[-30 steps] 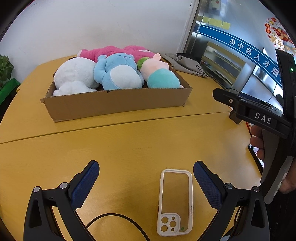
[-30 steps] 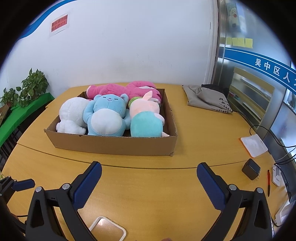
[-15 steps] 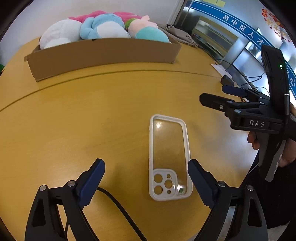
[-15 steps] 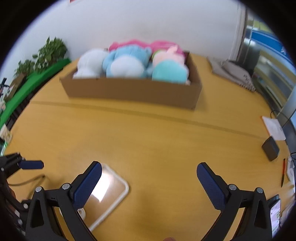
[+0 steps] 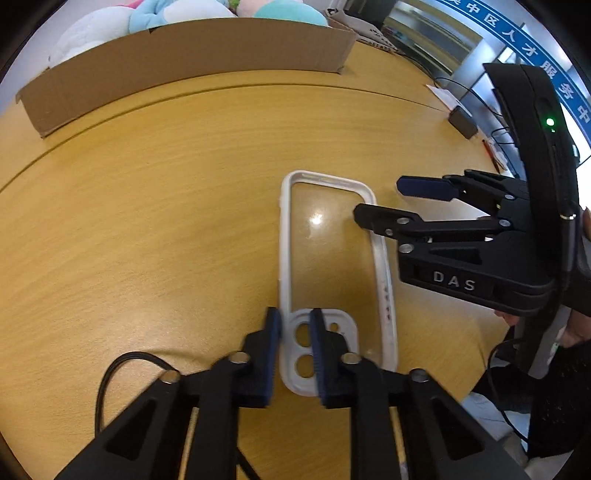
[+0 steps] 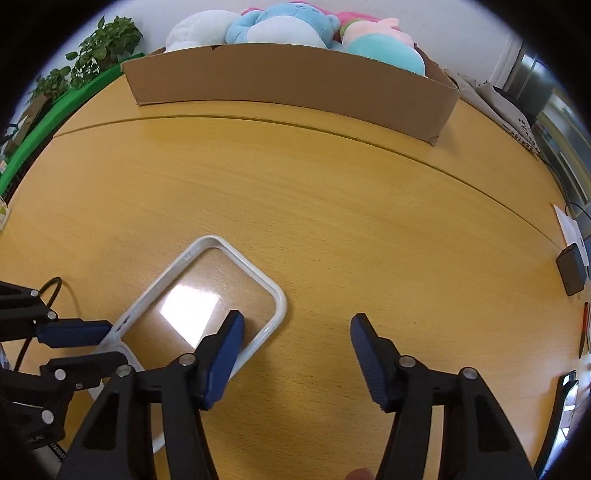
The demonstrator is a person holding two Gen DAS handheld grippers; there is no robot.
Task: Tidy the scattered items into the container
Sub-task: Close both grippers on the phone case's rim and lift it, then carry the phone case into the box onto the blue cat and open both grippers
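Observation:
A clear phone case with a white rim (image 5: 332, 258) lies flat on the wooden table; it also shows in the right wrist view (image 6: 207, 295). My left gripper (image 5: 295, 325) is shut on the case's near left rim by the camera cutout, still resting on the table. My right gripper (image 6: 295, 332) is open, straddling the case's far right corner, one finger (image 6: 225, 339) over the clear panel. The cardboard box (image 5: 184, 62) of plush toys (image 6: 280, 29) stands at the table's far side.
A black cable (image 5: 110, 384) loops on the table by the left gripper. A small black charger (image 6: 571, 271), a white card and a pen lie at the right edge. Grey cloth (image 6: 513, 110) lies right of the box. Green plants (image 6: 96, 51) stand far left.
Both grippers dropped down to the phone case. The left gripper closed from wide open onto the case's rim. The right gripper narrowed and came over the case's far corner.

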